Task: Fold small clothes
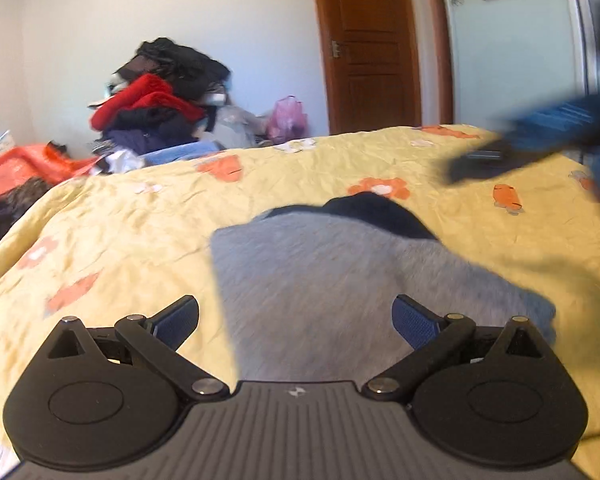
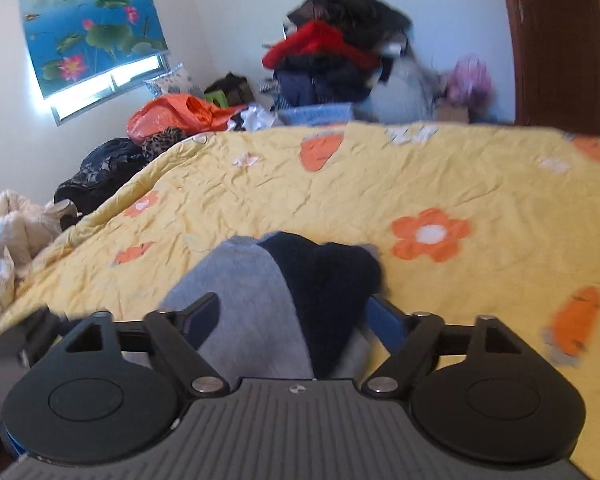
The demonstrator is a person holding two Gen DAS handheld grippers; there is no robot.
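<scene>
A small grey garment (image 1: pixel 340 276) with a dark navy part (image 1: pixel 376 212) lies on the yellow flowered bedspread (image 1: pixel 120 240). My left gripper (image 1: pixel 296 322) is open just above the garment's near edge, holding nothing. In the right wrist view the same grey garment (image 2: pixel 244 300) with its navy part (image 2: pixel 324 280) lies between the fingers of my right gripper (image 2: pixel 292 316), which is open. The right gripper also shows blurred in the left wrist view (image 1: pixel 500 156) at the upper right, above the bed.
A heap of red and dark clothes (image 1: pixel 160 100) stands beyond the bed's far edge, with an orange bag (image 1: pixel 24 168) at left. A wooden door (image 1: pixel 372 44) is behind. A lotus picture (image 2: pixel 88 20) hangs by a window.
</scene>
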